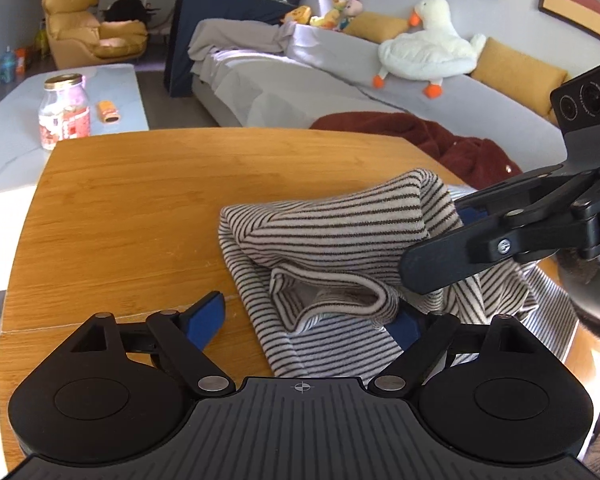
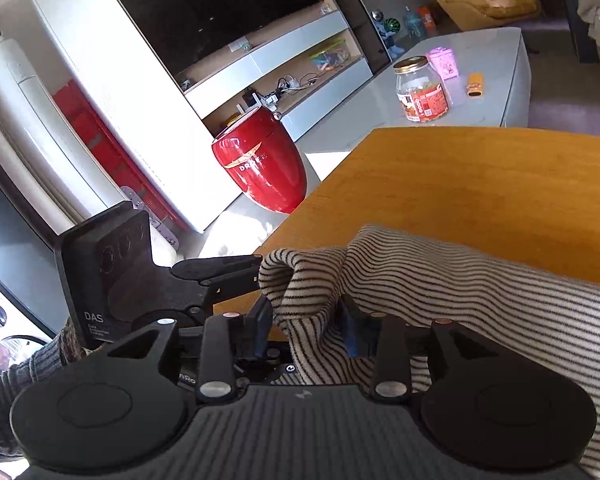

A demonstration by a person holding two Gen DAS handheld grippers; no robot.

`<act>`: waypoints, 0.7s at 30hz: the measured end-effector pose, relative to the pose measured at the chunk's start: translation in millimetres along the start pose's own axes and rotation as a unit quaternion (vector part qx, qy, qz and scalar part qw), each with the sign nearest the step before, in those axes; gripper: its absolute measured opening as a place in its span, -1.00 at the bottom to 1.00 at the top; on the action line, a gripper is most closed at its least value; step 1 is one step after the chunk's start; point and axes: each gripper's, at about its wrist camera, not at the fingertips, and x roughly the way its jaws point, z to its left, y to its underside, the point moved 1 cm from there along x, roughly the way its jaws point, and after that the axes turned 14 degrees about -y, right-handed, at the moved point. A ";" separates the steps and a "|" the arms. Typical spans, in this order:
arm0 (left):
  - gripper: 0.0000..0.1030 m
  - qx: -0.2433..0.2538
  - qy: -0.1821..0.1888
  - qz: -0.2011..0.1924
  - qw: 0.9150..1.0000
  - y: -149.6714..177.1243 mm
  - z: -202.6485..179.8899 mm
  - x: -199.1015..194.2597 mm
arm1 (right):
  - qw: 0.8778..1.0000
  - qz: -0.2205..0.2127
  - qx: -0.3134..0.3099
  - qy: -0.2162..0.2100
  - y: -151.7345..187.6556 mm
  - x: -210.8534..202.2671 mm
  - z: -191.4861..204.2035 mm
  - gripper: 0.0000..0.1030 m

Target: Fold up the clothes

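Note:
A black-and-white striped garment [image 1: 340,232] lies bunched on the right part of the wooden table [image 1: 120,200]. My left gripper [image 1: 306,320] is open wide at the garment's near edge; its right pad touches the cloth and its left pad is over bare wood. My right gripper [image 1: 432,236] comes in from the right, shut on a raised fold of the garment. In the right wrist view the striped garment [image 2: 440,280] is pinched between the fingers of my right gripper [image 2: 306,330], and my left gripper [image 2: 236,276] sits just left of the fold.
A grey sofa [image 1: 300,80] with a white plush duck [image 1: 428,48] and a red-brown blanket [image 1: 440,140] stands beyond the table. A white coffee table [image 1: 28,112] holds a jar [image 1: 64,110]. A red vase [image 2: 260,168] stands on the floor beside the wooden table [image 2: 480,184].

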 end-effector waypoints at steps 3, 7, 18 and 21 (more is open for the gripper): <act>0.79 0.022 -0.034 0.010 0.999 3.6 0.6 -4.8 | 1.000 0.003 0.022 -0.003 10.2 -12.3 -1.9 -0.28; 0.81 -0.005 -0.049 0.020 0.999 3.8 13.8 -21.2 | 0.999 -0.016 0.029 0.019 21.5 -46.8 -0.8 -0.11; 0.85 -0.152 0.055 0.047 0.986 -23.1 21.0 -40.4 | 0.961 -0.199 0.102 0.164 26.3 -197.1 -32.9 0.30; 0.85 -0.192 0.083 0.054 0.976 -30.5 23.0 -45.8 | 0.954 -0.197 0.140 0.179 37.0 -200.5 -51.4 0.33</act>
